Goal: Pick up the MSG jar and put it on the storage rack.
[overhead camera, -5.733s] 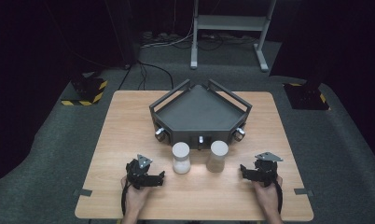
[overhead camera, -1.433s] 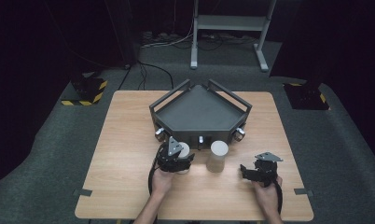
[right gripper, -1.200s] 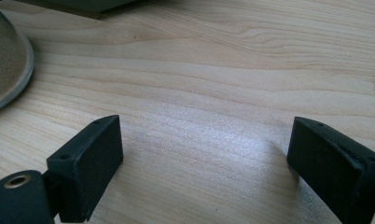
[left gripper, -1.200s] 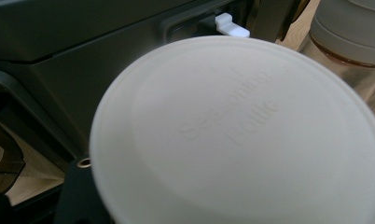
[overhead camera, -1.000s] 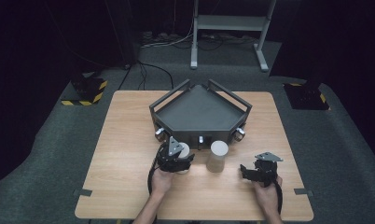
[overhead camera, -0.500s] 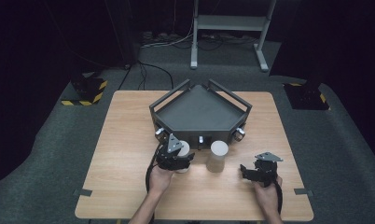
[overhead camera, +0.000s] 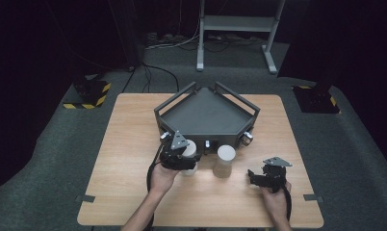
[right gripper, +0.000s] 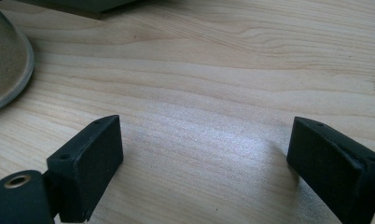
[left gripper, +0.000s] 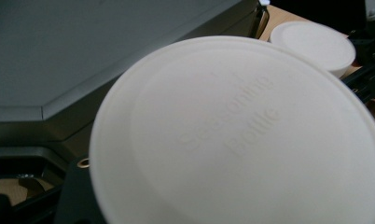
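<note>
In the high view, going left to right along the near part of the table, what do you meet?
Left tongs shut on the left white bottle → the second white bottle standing free → right tongs, open on the wooden table.

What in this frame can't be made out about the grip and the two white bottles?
- Left gripper jaws: high view, under its own body and grey plate; left gripper view, behind the held bottle's lid.
- Held bottle's base: hidden, so table contact is unclear.
- Second bottle: its lid cut by the top edge in the left gripper view; blurred base at the edge of the right gripper view.
- Bottle contents: lids cover them.
</note>
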